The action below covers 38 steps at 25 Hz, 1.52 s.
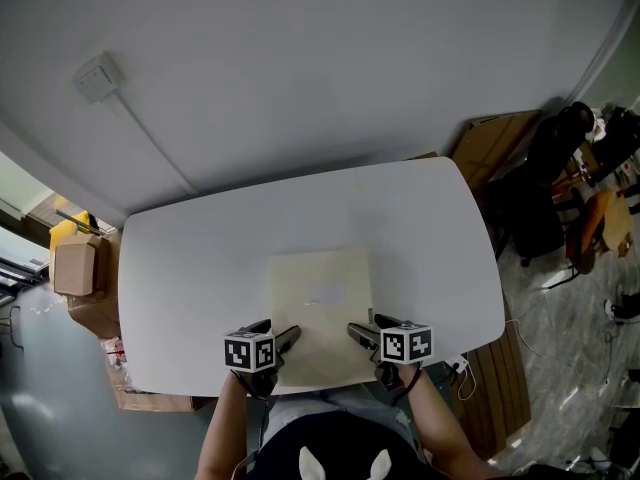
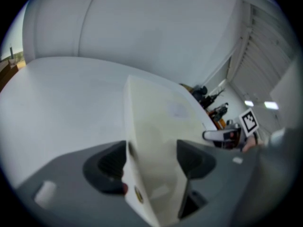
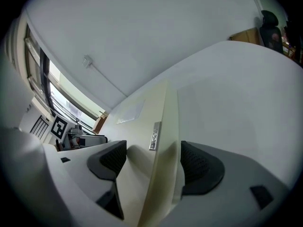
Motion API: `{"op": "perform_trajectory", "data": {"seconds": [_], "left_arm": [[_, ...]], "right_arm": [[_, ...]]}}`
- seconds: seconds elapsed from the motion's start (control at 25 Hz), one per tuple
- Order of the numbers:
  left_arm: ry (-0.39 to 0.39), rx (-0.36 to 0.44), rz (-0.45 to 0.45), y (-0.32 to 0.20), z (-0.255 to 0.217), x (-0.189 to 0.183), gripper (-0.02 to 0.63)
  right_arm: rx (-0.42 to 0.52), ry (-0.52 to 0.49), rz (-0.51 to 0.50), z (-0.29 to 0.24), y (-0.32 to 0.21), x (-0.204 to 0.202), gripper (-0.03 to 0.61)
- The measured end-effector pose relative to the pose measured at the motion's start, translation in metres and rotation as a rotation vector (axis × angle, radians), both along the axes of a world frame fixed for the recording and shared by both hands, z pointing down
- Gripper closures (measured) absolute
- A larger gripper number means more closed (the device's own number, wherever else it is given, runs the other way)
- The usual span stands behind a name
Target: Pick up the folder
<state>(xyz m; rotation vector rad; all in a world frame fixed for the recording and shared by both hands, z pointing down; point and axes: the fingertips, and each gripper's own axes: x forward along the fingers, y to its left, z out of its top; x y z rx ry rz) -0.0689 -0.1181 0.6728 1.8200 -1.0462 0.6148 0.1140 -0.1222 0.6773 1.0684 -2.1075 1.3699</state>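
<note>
There is one folder (image 1: 320, 293) on one table (image 1: 200, 258). There are two grippers, the left gripper (image 1: 287, 336) and right gripper (image 1: 356, 330). There is also one cardboard box (image 1: 75, 268) and one wall socket (image 1: 97, 76).

head: steeply down over table (image 1: 200, 268) | gripper views: low, close, forward along folder (image 2: 156, 136) edges | shared: folder, table

Matt cream folder (image 1: 320, 303), metal clip (image 3: 155, 136), smooth white table (image 1: 190, 258)

The folder (image 1: 320, 303) has its near corners hidden under the left gripper (image 1: 286, 339) and right gripper (image 1: 357, 333), and its faint label (image 1: 326, 295) is too blurred to read.
</note>
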Motion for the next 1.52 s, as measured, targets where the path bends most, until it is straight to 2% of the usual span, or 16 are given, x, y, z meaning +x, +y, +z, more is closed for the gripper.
{"op": "perform_trajectory", "data": {"seconds": [0.2, 0.36, 0.52, 0.64, 0.88, 1.08, 1.52], "left_arm": [[0.064, -0.018, -0.02, 0.001, 0.005, 0.001, 0.293], [0.119, -0.001, -0.067, 0.003, 0.01, 0.002, 0.288], [0.204, -0.076, -0.14, 0.006, 0.018, 0.001, 0.275], [0.244, -0.11, -0.15, 0.007, 0.02, 0.002, 0.267], [0.243, -0.087, -0.145, 0.005, 0.018, 0.004, 0.265], [0.244, -0.094, -0.159, 0.007, 0.019, 0.001, 0.266], [0.226, -0.127, -0.127, 0.012, 0.017, 0.001, 0.27]], "right_arm": [[-0.032, -0.07, 0.05, 0.005, 0.001, -0.001, 0.259], [-0.039, -0.092, 0.087, 0.008, 0.002, 0.0, 0.259], [-0.045, -0.084, 0.078, 0.009, 0.001, 0.001, 0.259], [-0.053, -0.089, 0.069, 0.009, 0.001, 0.001, 0.259], [-0.059, -0.08, 0.072, 0.008, 0.0, 0.004, 0.259], [-0.058, -0.083, 0.076, 0.01, 0.001, 0.002, 0.259], [-0.043, -0.067, 0.075, 0.007, 0.006, 0.0, 0.261]]}}
